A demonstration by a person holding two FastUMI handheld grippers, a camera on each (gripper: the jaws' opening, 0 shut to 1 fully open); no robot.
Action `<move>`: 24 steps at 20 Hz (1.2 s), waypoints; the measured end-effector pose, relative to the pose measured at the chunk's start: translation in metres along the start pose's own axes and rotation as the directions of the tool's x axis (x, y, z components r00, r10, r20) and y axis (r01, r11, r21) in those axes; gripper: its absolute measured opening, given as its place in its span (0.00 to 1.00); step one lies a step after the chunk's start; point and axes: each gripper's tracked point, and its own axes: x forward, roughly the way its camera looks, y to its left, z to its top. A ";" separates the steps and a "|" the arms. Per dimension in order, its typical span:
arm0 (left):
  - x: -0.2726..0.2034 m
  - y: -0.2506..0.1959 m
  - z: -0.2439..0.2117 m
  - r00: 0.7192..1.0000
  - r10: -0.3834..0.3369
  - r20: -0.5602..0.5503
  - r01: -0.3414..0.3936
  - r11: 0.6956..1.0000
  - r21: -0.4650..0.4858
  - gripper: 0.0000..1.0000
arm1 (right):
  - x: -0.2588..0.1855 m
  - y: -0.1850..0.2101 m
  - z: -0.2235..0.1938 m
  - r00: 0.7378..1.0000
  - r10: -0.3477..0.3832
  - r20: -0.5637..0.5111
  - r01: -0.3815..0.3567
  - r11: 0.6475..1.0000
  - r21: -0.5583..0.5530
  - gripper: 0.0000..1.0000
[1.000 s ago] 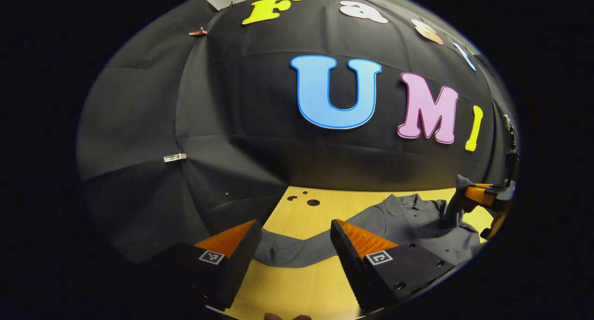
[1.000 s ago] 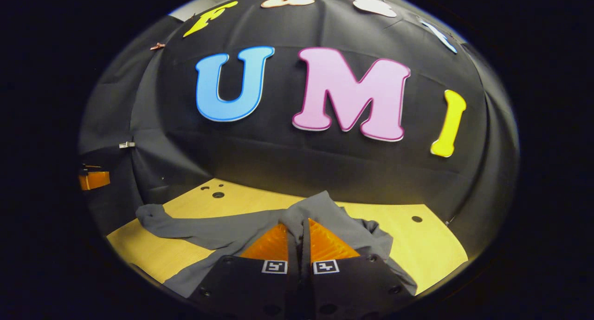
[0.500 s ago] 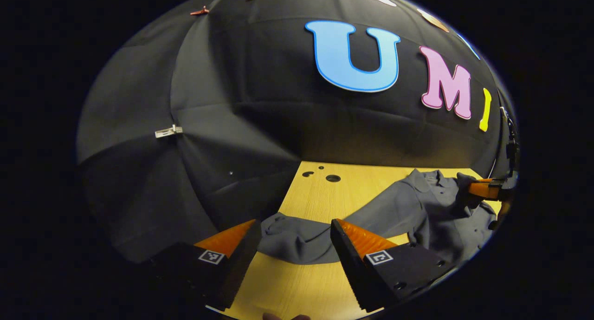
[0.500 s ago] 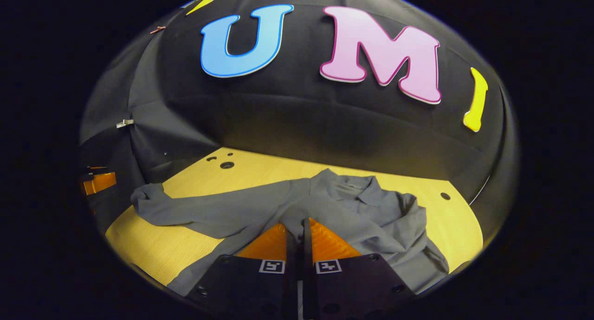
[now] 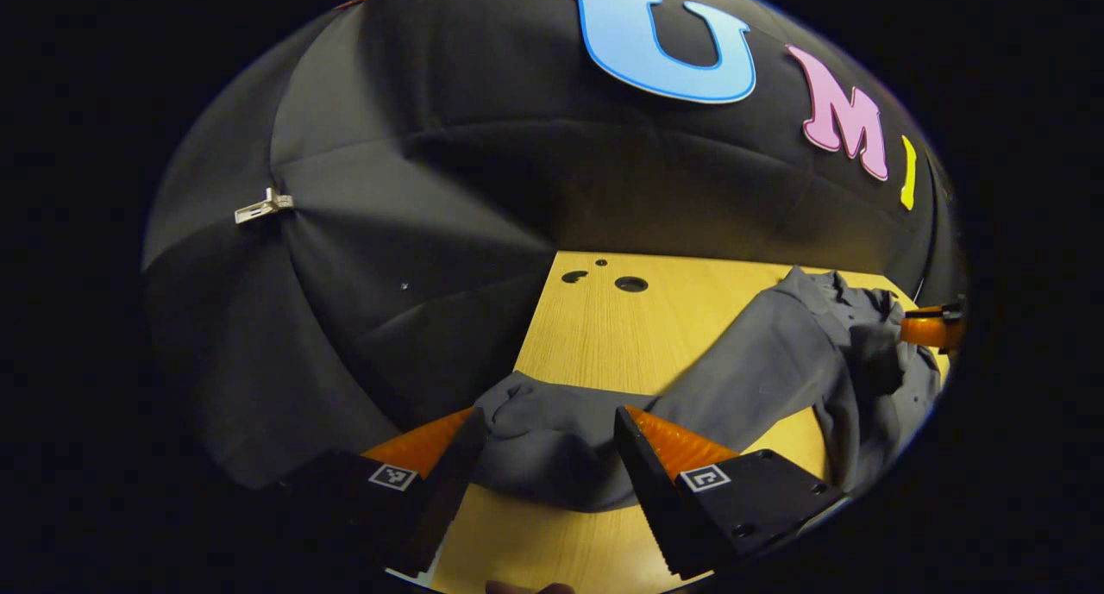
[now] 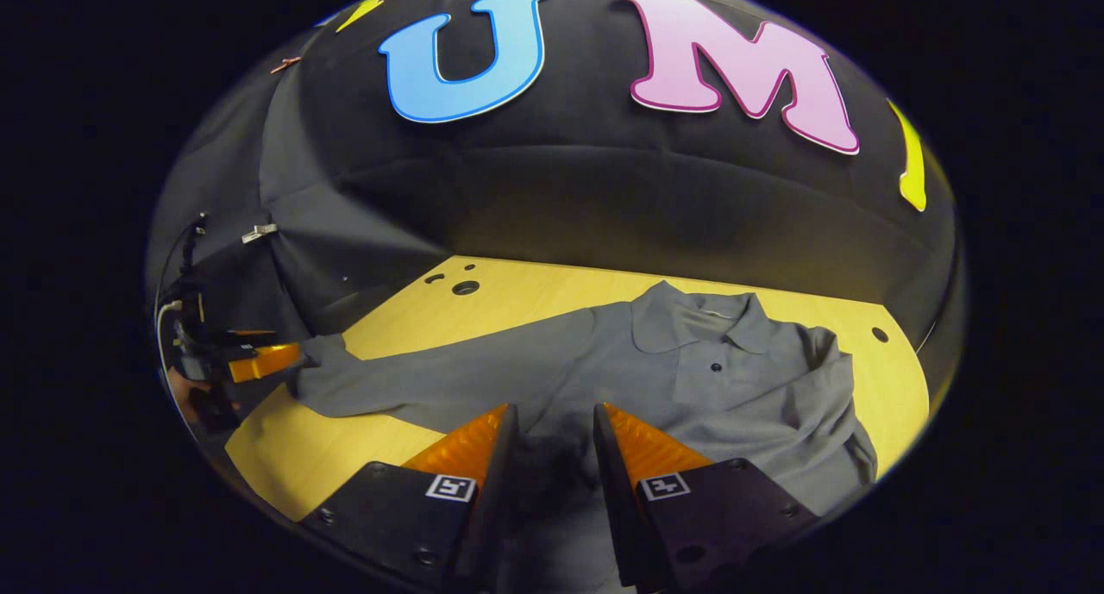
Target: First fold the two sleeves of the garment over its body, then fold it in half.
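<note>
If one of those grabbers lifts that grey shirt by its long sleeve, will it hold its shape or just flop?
Most likely it flops: the grey shirt lies limp and wrinkled on the wooden table. Its sleeve bunches into soft folds between the open fingers of the left gripper, so it should drape and trail. It looks thin, probably light.

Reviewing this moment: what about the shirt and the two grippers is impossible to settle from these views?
- Right gripper, right gripper view: its fingers cover the cloth between them, so any hold is unclear.
- Shirt hem, right gripper view: cut off by the lower edge.
- Left gripper, left gripper view: fingers straddle the sleeve cuff; contact is unclear.
- Right sleeve: folded state unclear, bunched at the shirt's far side.
</note>
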 end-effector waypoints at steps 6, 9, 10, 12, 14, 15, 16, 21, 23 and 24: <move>0.022 0.008 -0.023 0.995 0.028 -0.093 -0.025 0.999 0.033 0.94 | -0.029 0.000 0.019 0.999 0.000 0.042 0.000 1.000 0.000 0.66; 0.036 0.011 -0.035 0.988 0.040 -0.146 -0.030 0.997 0.065 0.95 | -0.054 -0.016 0.027 0.998 -0.025 0.065 0.027 0.999 -0.024 0.63; 0.034 0.011 -0.042 0.983 0.045 -0.175 -0.031 0.996 0.082 0.96 | -0.062 -0.023 0.029 0.997 -0.037 0.068 0.040 0.999 -0.032 0.67; 0.038 0.010 -0.041 0.983 0.038 -0.182 -0.021 0.995 0.096 0.99 | -0.079 -0.033 0.029 0.996 -0.055 0.072 0.058 0.997 -0.042 0.63; 0.039 0.004 -0.045 0.980 0.019 -0.200 -0.004 0.997 0.072 0.96 | -0.095 -0.042 0.027 0.995 -0.072 0.070 0.075 0.996 -0.046 0.67; 0.038 -0.003 -0.048 0.977 0.001 -0.212 0.011 0.998 0.055 0.87 | -0.103 -0.048 0.026 0.994 -0.082 0.073 0.086 0.995 -0.048 0.67; 0.041 -0.008 -0.048 0.976 -0.015 -0.217 0.029 0.998 0.062 0.67 | -0.112 -0.053 0.026 0.993 -0.093 0.075 0.097 0.994 -0.052 0.67; 0.041 -0.002 -0.042 0.973 0.060 -0.222 -0.041 0.995 0.089 0.06 | -0.156 -0.079 0.016 0.985 -0.156 0.077 0.158 0.987 -0.021 0.67; 0.033 -0.011 -0.029 0.984 0.048 -0.174 -0.045 0.999 0.023 0.06 | -0.171 -0.091 0.014 0.980 -0.182 0.079 0.184 0.983 -0.018 0.67; 0.030 -0.009 -0.022 0.988 0.053 -0.145 -0.054 0.999 0.000 0.06 | -0.176 -0.098 0.012 0.977 -0.198 0.076 0.200 0.980 -0.015 0.67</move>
